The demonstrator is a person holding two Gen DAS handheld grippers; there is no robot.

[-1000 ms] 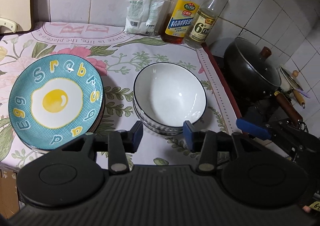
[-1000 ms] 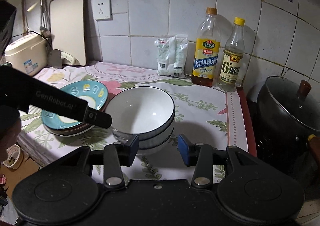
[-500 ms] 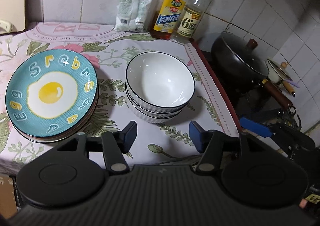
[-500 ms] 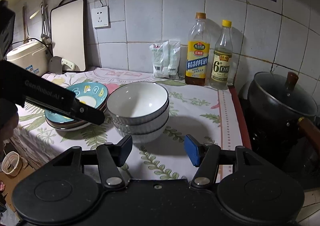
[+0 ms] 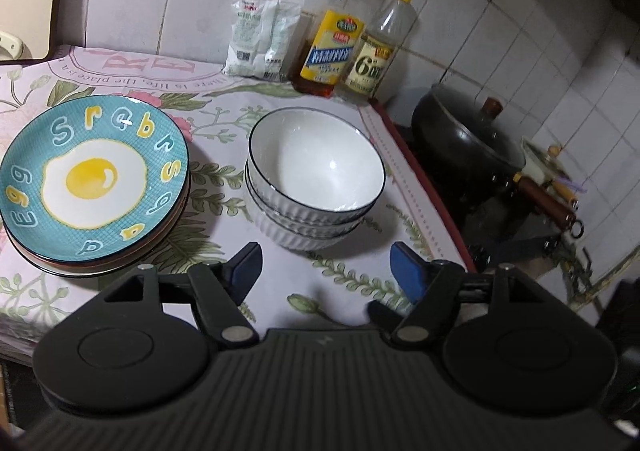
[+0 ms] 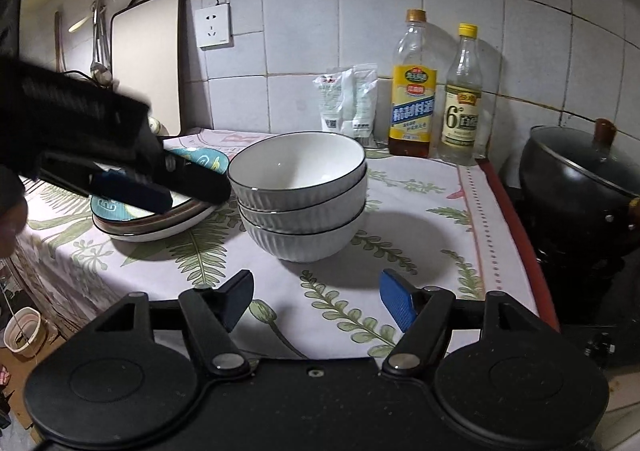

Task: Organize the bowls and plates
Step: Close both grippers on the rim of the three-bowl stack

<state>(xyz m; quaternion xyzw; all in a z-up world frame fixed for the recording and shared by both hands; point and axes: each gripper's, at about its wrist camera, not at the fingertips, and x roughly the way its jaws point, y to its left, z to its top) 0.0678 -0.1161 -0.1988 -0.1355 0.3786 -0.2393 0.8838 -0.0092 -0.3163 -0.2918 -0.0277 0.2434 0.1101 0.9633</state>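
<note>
Both claws have just been spreading their jaws, with nothing between them, and in both views the stacked crockery now sits higher and farther from the fingertips than a second ago; the other claw, seen at the right edge of the left wrist view a second ago, is gone from it.

In the left wrist view, the stack of plates (image 5: 94,187) lies at the centre left on the floral tabletop (image 5: 216,119), its top plate teal with a fried egg and coloured letters around the rim. Just right of it, near but apart, stands the stack of bowls (image 5: 316,179), white with thin dark rims and nested upright. Behind them, against the tiled wall, lean two white packets (image 5: 262,37), then an oil bottle (image 5: 340,35) and a clear bottle (image 5: 380,47) with yellow caps. At the far right a dark lidded wok (image 5: 468,143) sits off the cloth. The left claw (image 5: 326,271) fills the lower frame, released and empty, its blue pads spread below the bowls.

In the right wrist view, the left claw (image 6: 132,187) crosses the left side as a dark blurred bar above the plates (image 6: 152,219), and I cannot tell whether it touches them. A cutting board (image 6: 146,63) leans on the wall at the upper left beside a wall socket (image 6: 214,25). The bowls (image 6: 300,195) stand at the centre, three deep. The right claw (image 6: 316,303) is released, holding nothing, its pads apart over bare cloth in front of the bowls.
</note>
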